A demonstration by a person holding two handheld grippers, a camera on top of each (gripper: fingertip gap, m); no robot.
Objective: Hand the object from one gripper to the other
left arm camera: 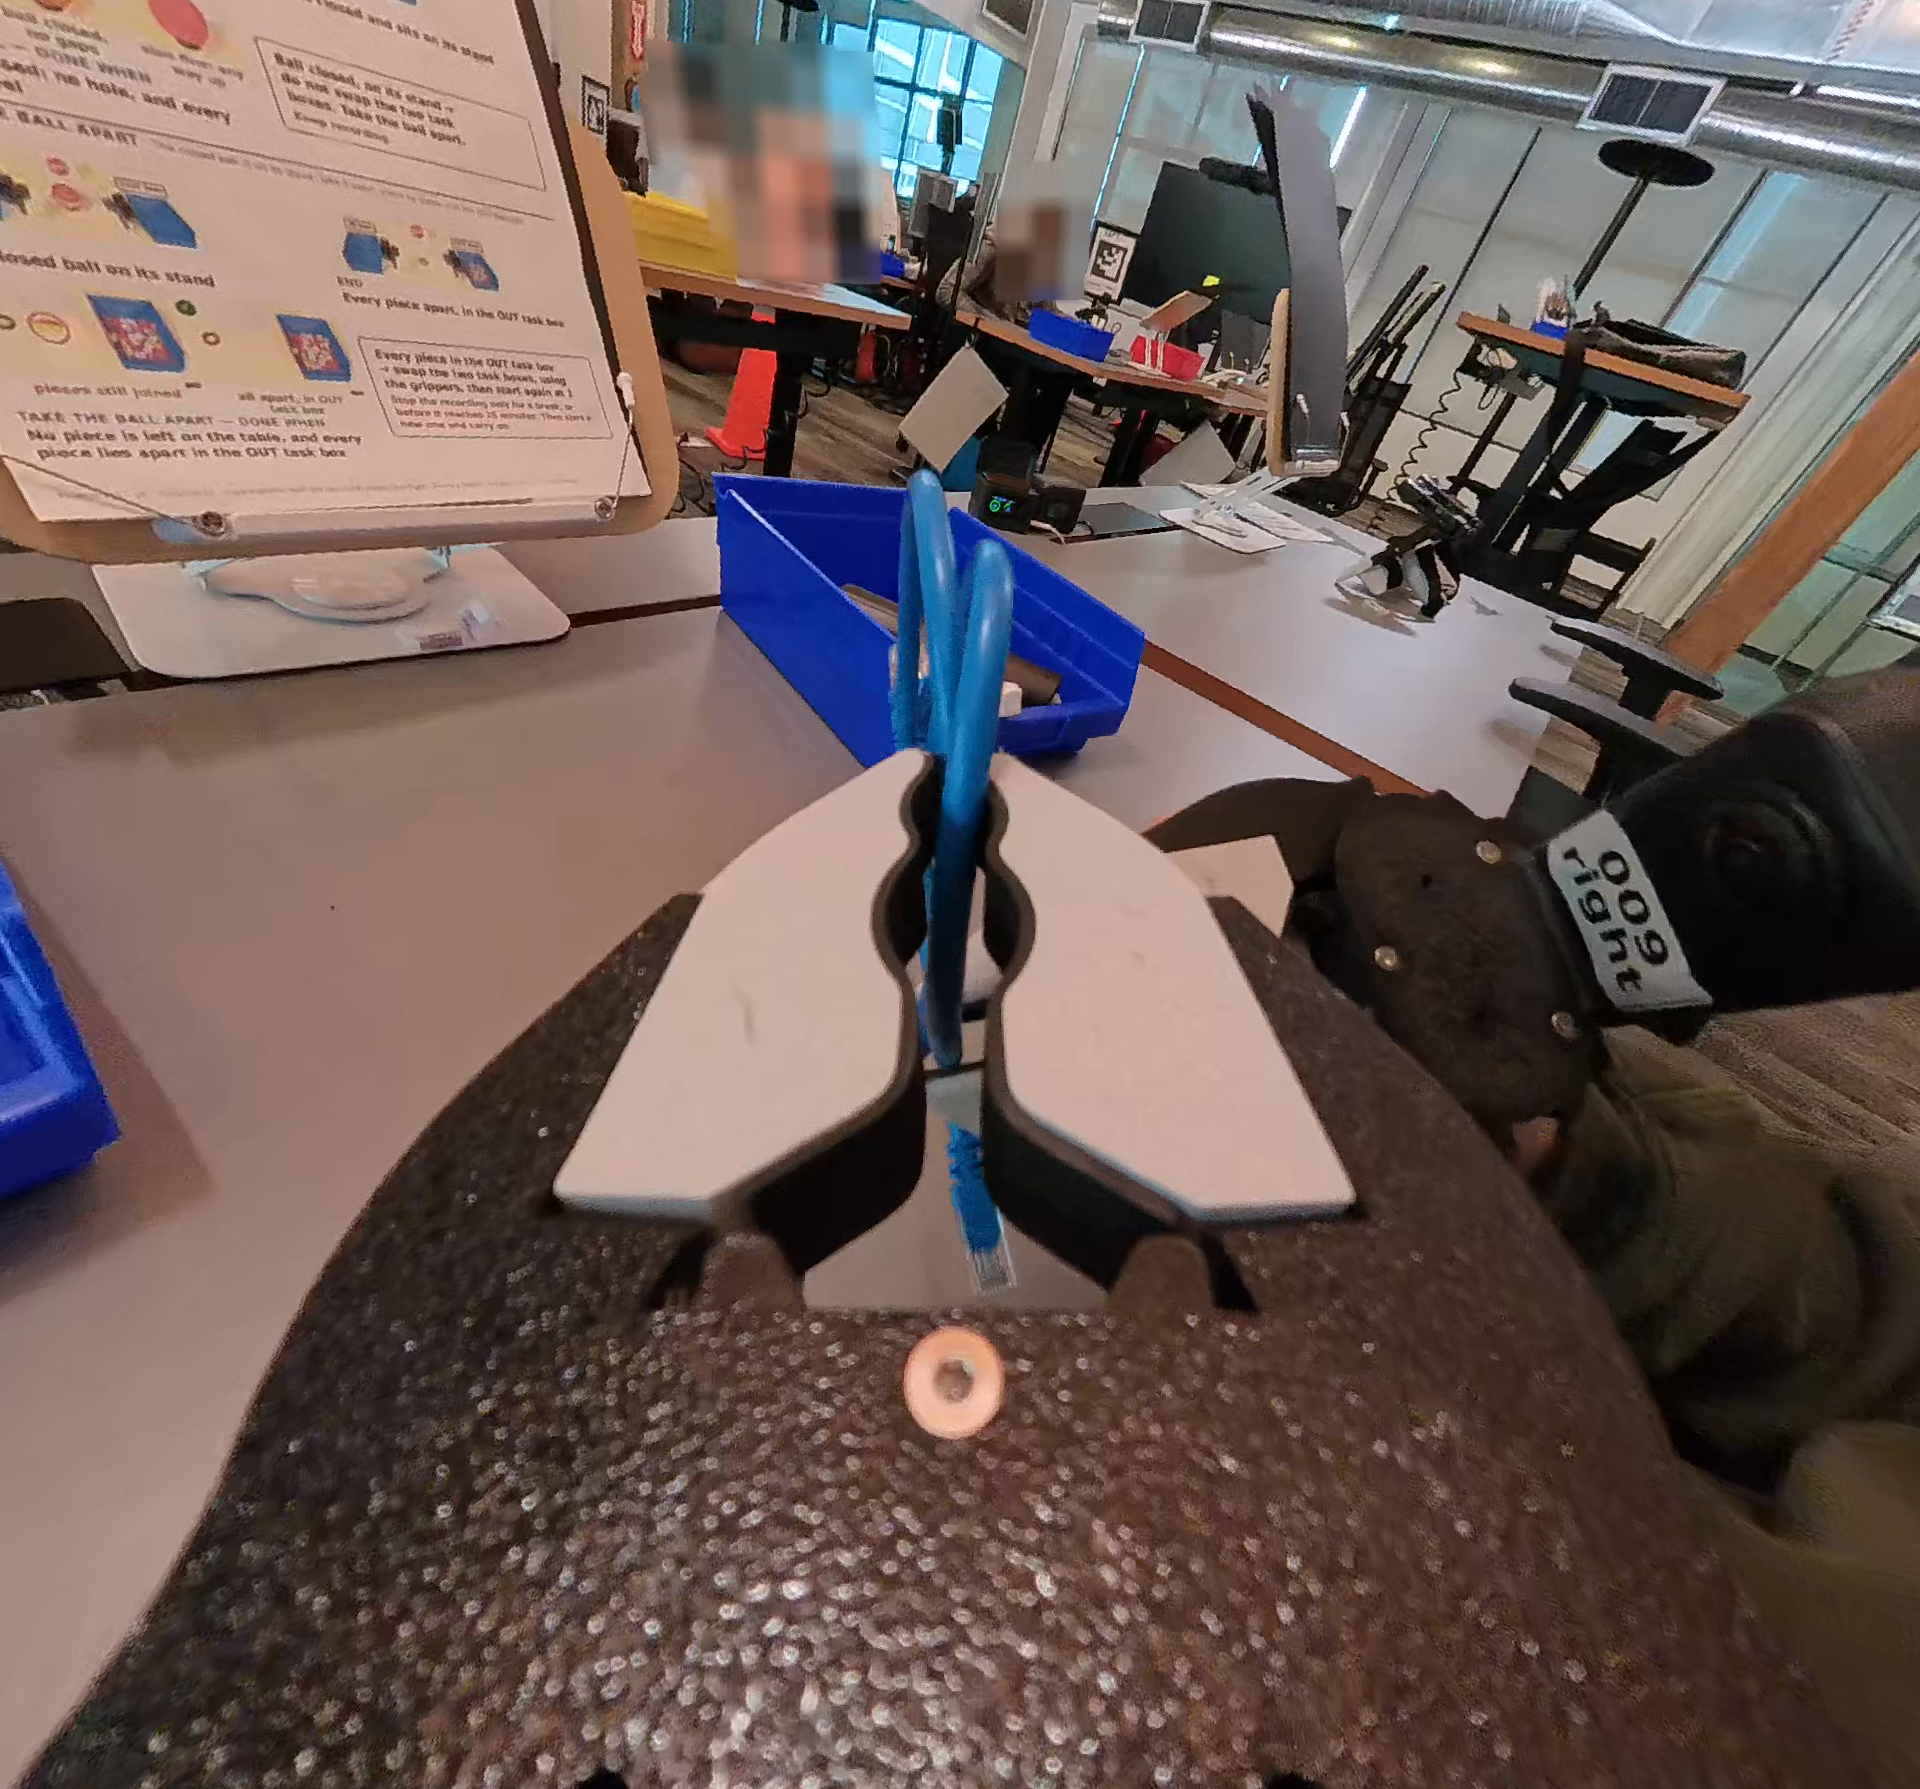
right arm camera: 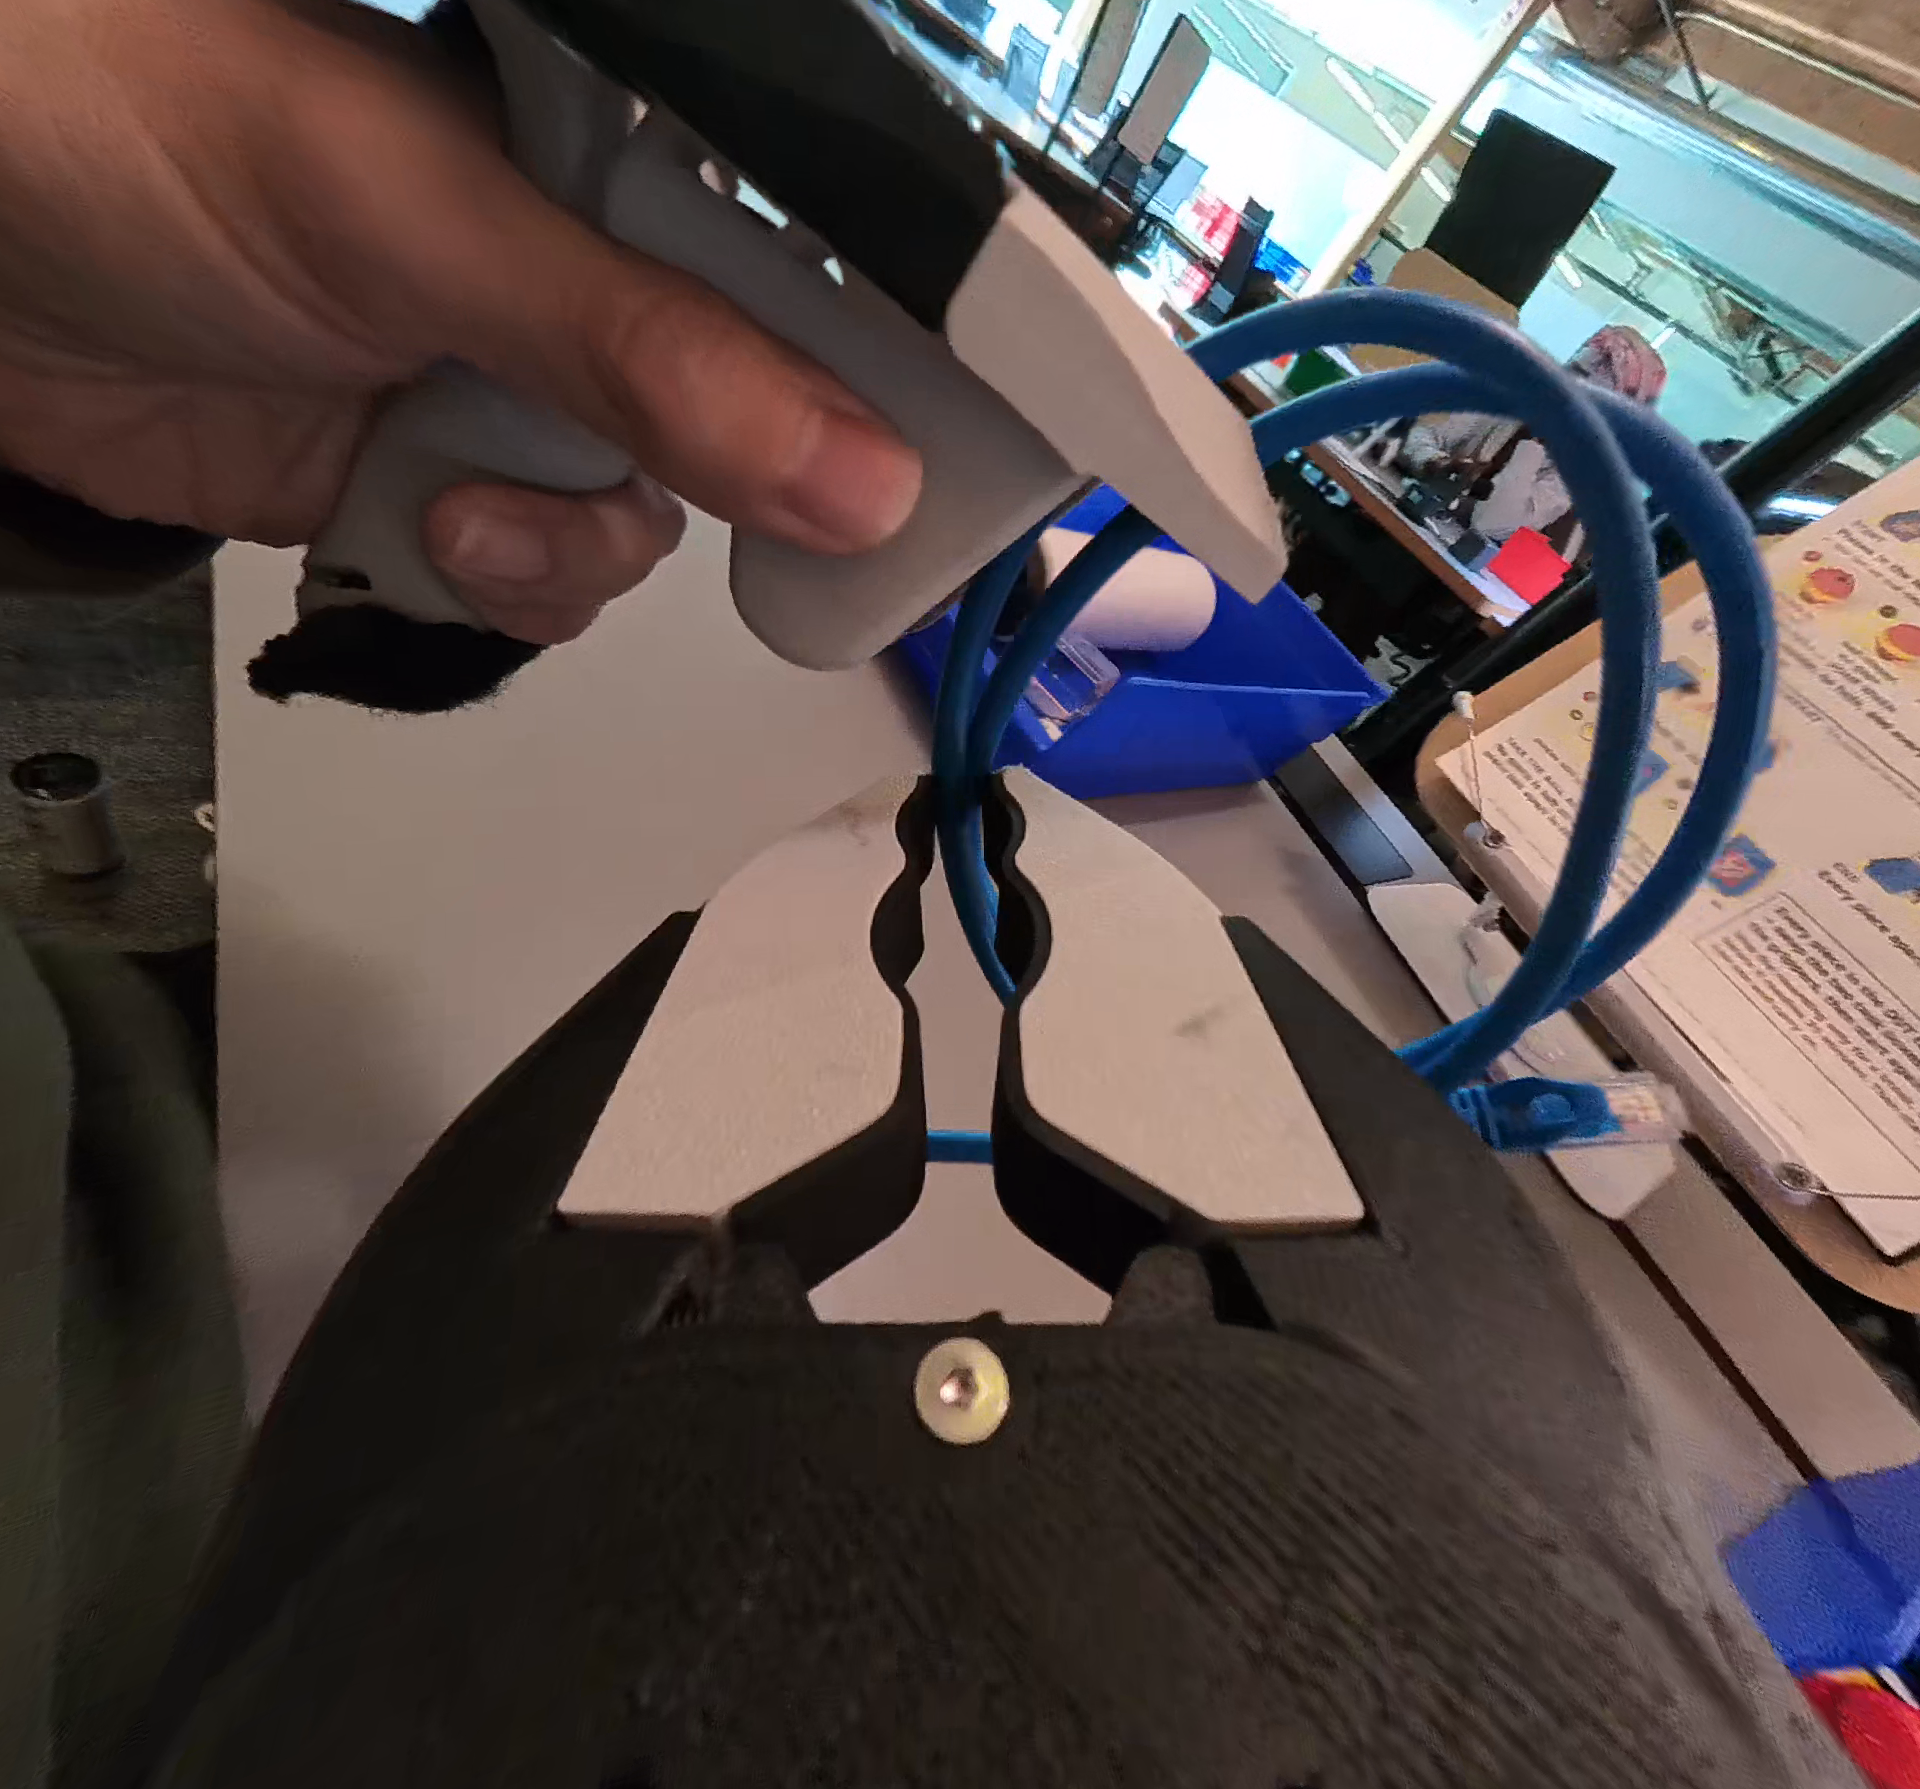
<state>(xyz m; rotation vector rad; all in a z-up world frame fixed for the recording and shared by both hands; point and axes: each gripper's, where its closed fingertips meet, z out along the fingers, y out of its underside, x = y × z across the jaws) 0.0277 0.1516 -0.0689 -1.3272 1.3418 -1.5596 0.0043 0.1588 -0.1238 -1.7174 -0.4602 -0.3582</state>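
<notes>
Both my grippers have hold of the same coiled blue Ethernet cable (left arm camera: 951, 700), above the grey table (left arm camera: 364, 908). My left gripper (left arm camera: 954, 783) has its pale fingers (left arm camera: 790, 991) pressed together on two strands of the cable; the strands run upright through the wavy gap between the pads, and one blue plug end hangs down behind the fingers, toward the gripper's body. Above the fingertips the loops rise in front of the blue bin (left arm camera: 831, 576), which sits on the table just beyond. In the right wrist view, my right gripper (right arm camera: 961, 789) is also closed on the cable (right arm camera: 1621, 534): strands pass between its fingertips (right arm camera: 1049, 835), pinched at the narrow tip, and a short piece crosses the gap lower down. From there the coil sweeps out to the right of that gripper in wide loops, and a clear-tipped plug (right arm camera: 1590, 1111) dangles at the coil's lower edge, in front of the instruction sheet (right arm camera: 1787, 804). My left hand (right arm camera: 343, 285) wraps the grey handle of the left gripper (right arm camera: 1195, 451), whose pale finger reaches the cable from above, close over the right gripper's tips. The blue bin (right arm camera: 1195, 731) lies behind the cable, with a white cylinder (right arm camera: 1122, 596) inside it.
</notes>
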